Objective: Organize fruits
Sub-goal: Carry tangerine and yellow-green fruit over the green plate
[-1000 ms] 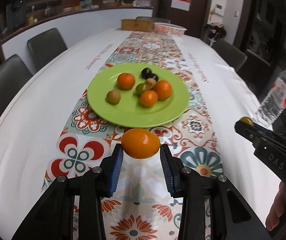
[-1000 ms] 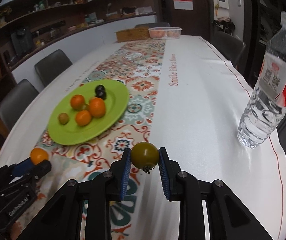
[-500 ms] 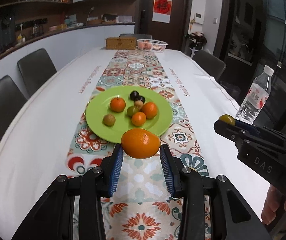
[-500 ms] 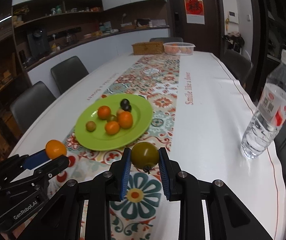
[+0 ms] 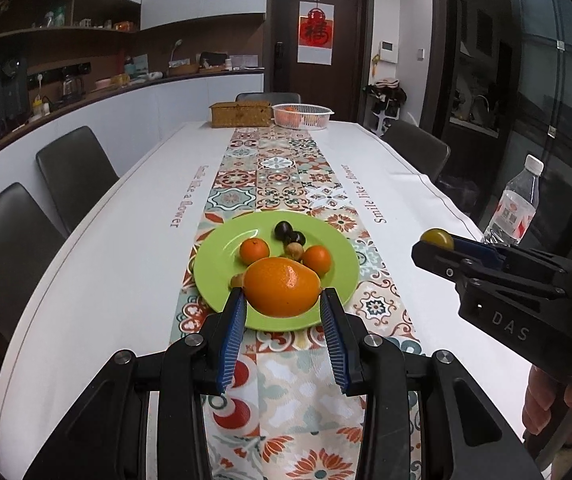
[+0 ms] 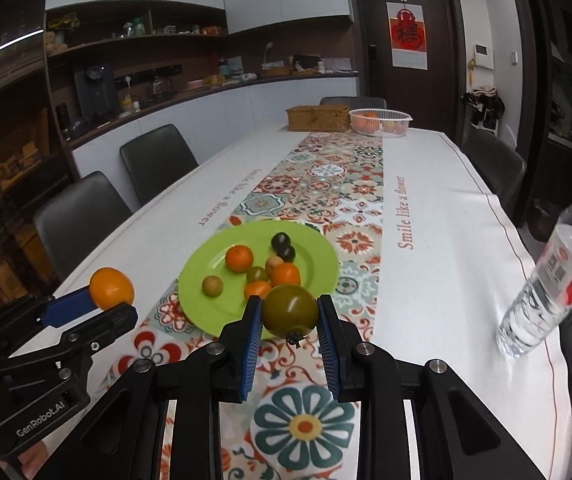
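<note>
White-clothed bench [image 5: 118, 280] carries your green plate [image 5: 222, 272]; your left tongs [image 5: 282, 312] pinch an orange [image 5: 282, 287], right tongs [image 6: 289, 322] pinch a green tomato [image 6: 289, 311].

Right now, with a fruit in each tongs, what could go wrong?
1. The green plate is already crowded; dropping the orange among the fruit there could send pieces rolling off.
2. The green tomato is round and pinched only at its sides, so it may slip.
3. The water bottle stands close beside the right tongs.
</note>
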Action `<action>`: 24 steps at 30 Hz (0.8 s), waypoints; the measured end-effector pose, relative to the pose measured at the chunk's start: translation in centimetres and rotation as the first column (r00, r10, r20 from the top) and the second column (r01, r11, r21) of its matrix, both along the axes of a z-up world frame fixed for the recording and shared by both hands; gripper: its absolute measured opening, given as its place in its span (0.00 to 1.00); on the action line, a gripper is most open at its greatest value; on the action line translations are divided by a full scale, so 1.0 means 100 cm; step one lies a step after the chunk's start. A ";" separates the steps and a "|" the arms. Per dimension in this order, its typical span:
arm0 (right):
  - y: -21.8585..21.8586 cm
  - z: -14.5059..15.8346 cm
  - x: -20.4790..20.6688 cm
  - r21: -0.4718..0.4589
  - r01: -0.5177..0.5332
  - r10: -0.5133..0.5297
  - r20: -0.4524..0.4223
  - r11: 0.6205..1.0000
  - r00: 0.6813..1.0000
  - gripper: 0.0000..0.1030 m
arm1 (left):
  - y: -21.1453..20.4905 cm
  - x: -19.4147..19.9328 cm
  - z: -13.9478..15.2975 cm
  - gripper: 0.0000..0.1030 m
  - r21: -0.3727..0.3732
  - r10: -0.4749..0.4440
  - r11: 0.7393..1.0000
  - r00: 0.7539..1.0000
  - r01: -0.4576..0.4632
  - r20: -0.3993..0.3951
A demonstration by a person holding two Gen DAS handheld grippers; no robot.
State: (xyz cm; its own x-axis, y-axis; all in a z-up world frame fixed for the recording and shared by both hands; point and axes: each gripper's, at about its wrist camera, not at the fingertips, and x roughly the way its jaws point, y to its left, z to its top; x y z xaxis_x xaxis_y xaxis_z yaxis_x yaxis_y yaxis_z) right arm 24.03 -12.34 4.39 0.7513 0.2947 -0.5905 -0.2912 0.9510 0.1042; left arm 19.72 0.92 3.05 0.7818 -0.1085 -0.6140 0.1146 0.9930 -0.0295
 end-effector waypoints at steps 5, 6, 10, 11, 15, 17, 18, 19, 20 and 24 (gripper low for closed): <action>0.008 0.003 0.012 -0.022 -0.014 0.014 0.008 1.000 1.000 0.28 | 0.004 0.011 0.003 0.36 0.014 -0.005 1.000 1.000 0.005 0.009; 0.010 0.003 0.015 -0.026 -0.018 0.019 0.011 0.999 1.000 0.28 | 0.006 0.014 0.004 0.36 0.014 -0.005 1.000 1.000 0.005 0.008; 0.017 0.003 0.027 -0.035 -0.031 0.032 0.009 0.999 0.999 0.28 | 0.011 0.026 0.003 0.36 0.016 -0.006 1.000 1.000 0.006 0.001; 0.019 0.003 0.029 -0.038 -0.035 0.035 0.009 0.999 0.999 0.28 | 0.012 0.029 0.003 0.36 0.018 -0.006 1.000 1.000 0.006 0.001; 0.026 0.000 0.040 -0.045 -0.046 0.046 0.011 0.998 0.999 0.28 | 0.017 0.040 -0.001 0.36 0.026 -0.002 1.000 1.000 0.002 -0.008; 0.030 -0.002 0.046 -0.047 -0.047 0.048 0.008 0.998 0.999 0.28 | 0.020 0.047 -0.005 0.36 0.024 0.000 1.000 1.000 0.000 -0.018; 0.031 -0.003 0.050 -0.049 -0.050 0.050 0.006 0.998 0.999 0.28 | 0.021 0.051 -0.007 0.36 0.022 0.001 1.000 1.000 0.000 -0.023; 0.033 -0.004 0.053 -0.050 -0.051 0.052 0.004 0.997 0.999 0.28 | 0.023 0.053 -0.009 0.36 0.020 0.001 1.000 1.000 0.000 -0.027; 0.035 -0.005 0.056 -0.049 -0.053 0.053 0.002 0.997 0.999 0.28 | 0.024 0.057 -0.011 0.36 0.019 0.000 1.000 0.999 0.000 -0.033; 0.042 -0.011 0.071 -0.054 -0.071 0.071 -0.007 0.996 0.997 0.28 | 0.030 0.072 -0.021 0.36 0.016 -0.003 1.000 0.999 0.004 -0.052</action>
State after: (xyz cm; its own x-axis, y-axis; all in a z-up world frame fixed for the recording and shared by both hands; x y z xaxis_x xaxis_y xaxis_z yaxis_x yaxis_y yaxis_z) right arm 31.14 -8.18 3.29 0.7265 0.3148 -0.6109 -0.3577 0.9322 0.0550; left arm 26.89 3.93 0.96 0.7486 -0.1009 -0.6553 0.1165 0.9930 -0.0198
